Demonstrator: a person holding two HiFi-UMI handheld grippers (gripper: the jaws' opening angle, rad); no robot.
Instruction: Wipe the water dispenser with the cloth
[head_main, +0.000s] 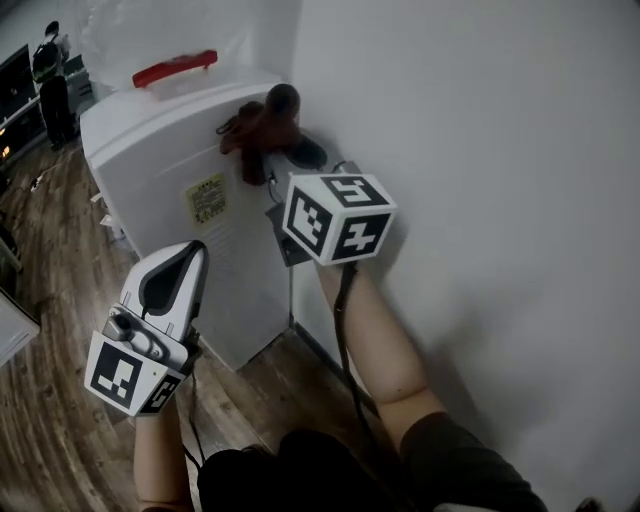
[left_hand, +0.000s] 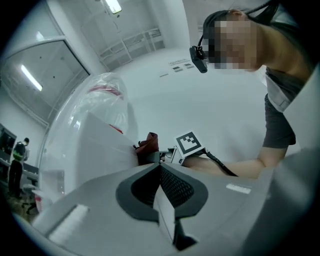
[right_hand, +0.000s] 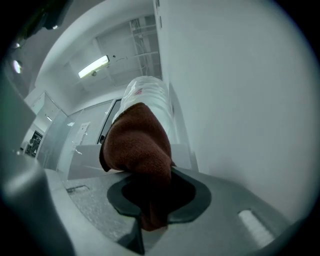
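- the right gripper is clenched on a brown cloth. the cloth bunches out ahead of its jaws, and one fold hangs down between them.
- in the head view this gripper holds the cloth against the upper back corner of the white water dispenser. its marker cube faces back toward the person.
- just to this gripper's right is the white wall. the gripper sits in the gap between the wall and the dispenser.
- ahead of the cloth, further along the jaws, a clear water bottle stands on top of the dispenser. a red handle shows at the bottle's base.
- below and to the left of the right gripper, a yellow label is stuck on the dispenser's side panel.
- behind the right gripper, a bare forearm and a black cable run back to the person.
- the left gripper is clenched with nothing in it, its jaws pressed flat together.
- in the head view the left gripper is held lower than the right one, off to its left and near the dispenser's lower side. it points up, so the cloth and the other gripper's cube lie ahead of its jaws.
- under both grippers is a wooden floor.
- far off to the left gripper's left, a person stands by some furniture.
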